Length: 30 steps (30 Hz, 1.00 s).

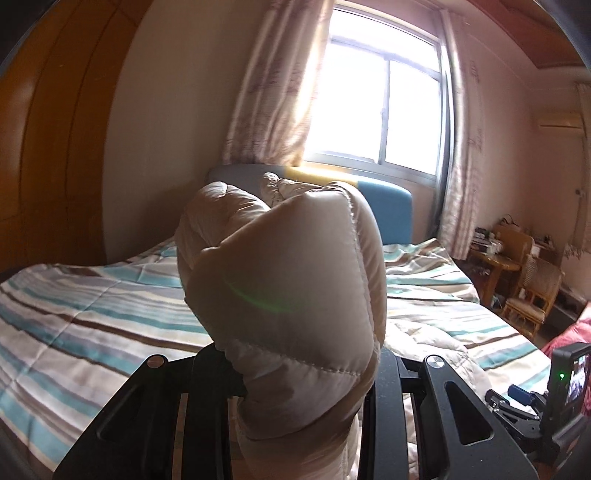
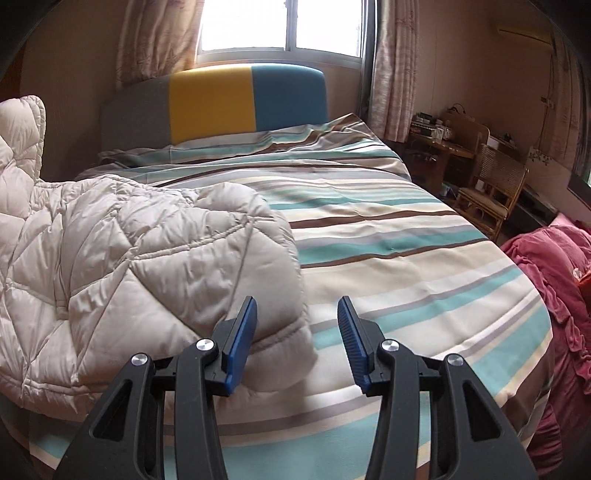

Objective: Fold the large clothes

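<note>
i see the bed [image 2: 424, 258], dressed in a cover striped teal, brown, cream and grey, running up to a headboard [image 2: 221, 107] of grey, yellow and blue panels. directly on its left part lies a beige quilted jacket [image 2: 147, 258], bunched; one edge is lifted clear of the cover.

Bright window [image 2: 280, 26] w/ curtains [image 2: 391, 70], striped bed [image 2: 406, 258], tricolour headboard [image 2: 221, 103], wicker chair [image 2: 491, 192]

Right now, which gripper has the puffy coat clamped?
The left gripper: beige quilted coat bulges between its fingers. The right gripper is open and empty.
</note>
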Motion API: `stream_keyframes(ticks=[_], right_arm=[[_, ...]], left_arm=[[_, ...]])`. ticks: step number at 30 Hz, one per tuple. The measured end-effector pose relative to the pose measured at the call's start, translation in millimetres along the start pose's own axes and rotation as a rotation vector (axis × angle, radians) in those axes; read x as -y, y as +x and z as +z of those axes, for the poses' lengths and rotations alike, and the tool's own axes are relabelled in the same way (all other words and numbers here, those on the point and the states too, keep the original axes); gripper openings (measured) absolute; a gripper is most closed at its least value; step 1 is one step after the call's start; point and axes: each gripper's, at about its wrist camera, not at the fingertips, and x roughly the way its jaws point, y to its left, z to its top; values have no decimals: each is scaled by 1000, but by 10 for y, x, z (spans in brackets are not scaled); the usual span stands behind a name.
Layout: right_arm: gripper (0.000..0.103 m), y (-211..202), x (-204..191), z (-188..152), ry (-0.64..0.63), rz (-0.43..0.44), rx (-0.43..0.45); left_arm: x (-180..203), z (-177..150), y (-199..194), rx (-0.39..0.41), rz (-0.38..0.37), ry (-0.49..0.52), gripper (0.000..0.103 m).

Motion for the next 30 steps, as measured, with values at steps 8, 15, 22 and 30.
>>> stream_keyframes(ticks=[8, 15, 22, 30], right_arm=[[45, 2, 58, 1, 28, 5, -21], [45, -14, 142, -4, 56, -4, -25], [46, -26, 365, -32, 118, -18, -37], [46, 0, 549, -104, 148, -35, -59]], left_arm=[[305, -14, 47, -10, -42, 83, 29], [607, -56, 143, -36, -78, 184, 30], [979, -180, 328, -81, -131, 263, 38], [1329, -473, 655, -191, -216, 335, 55]])
